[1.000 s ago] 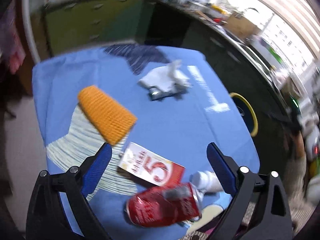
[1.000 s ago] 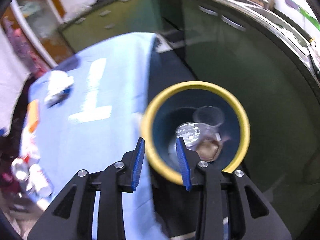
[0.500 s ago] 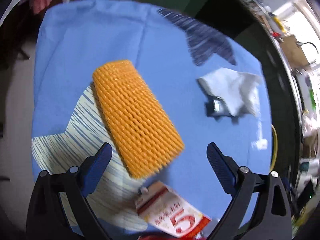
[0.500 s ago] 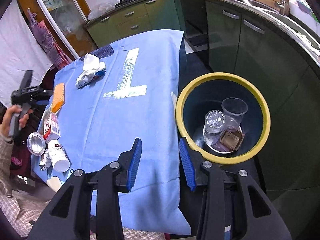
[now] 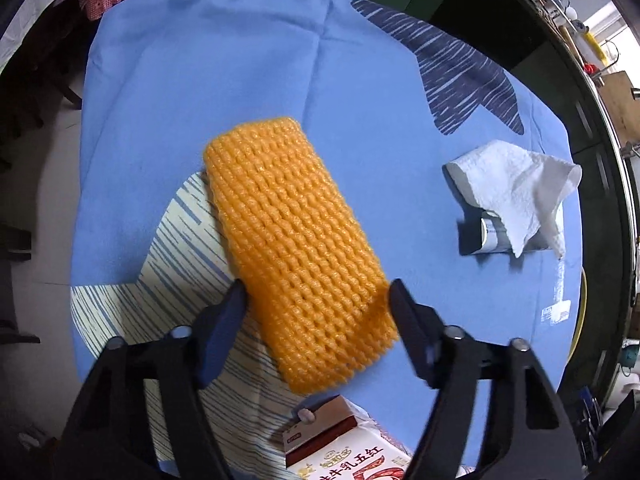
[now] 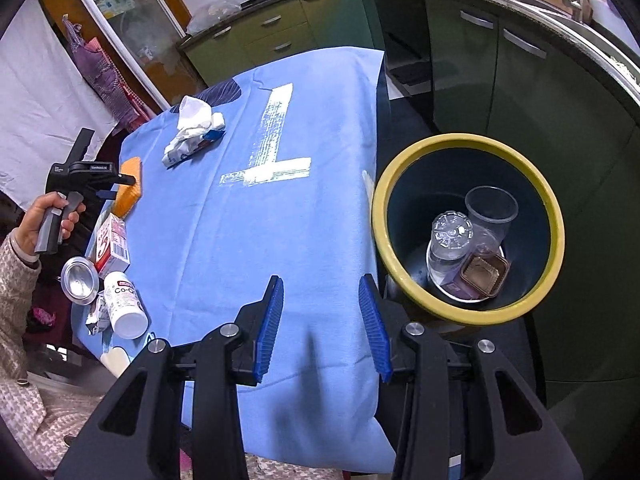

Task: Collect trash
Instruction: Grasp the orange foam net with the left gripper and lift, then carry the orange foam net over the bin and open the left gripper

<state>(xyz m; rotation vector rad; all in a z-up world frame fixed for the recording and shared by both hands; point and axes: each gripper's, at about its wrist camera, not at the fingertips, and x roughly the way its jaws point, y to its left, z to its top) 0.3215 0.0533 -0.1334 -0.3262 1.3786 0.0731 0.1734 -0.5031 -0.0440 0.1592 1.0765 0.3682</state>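
Note:
An orange foam net sleeve (image 5: pixel 292 248) lies on the blue tablecloth (image 5: pixel 240 60). My left gripper (image 5: pixel 316 292) points steeply down at the sleeve's near end, which sits between its closing jaws. The blue pads stand at the sleeve's two edges, and the foam is not visibly squeezed. In the right wrist view a hand (image 6: pixel 52 216) holds that left gripper (image 6: pixel 120 186) beside the orange sleeve (image 6: pixel 132 184). My right gripper (image 6: pixel 322 308) is open and empty above the cloth's near edge, left of a yellow-rimmed bin (image 6: pixel 468 142).
A crumpled tissue (image 5: pixel 516 188) covers a small pack. A red-and-white carton (image 5: pixel 344 452), a metal can (image 6: pixel 80 280) and a white bottle (image 6: pixel 126 308) lie at the table's left edge. Clear cups and a small tray lie in the bin. Green cabinets stand behind.
My left gripper swung from the can and carton to the orange sleeve, dropped lower, and its jaws narrowed around the sleeve's near end. My right gripper drew back from over the bin.

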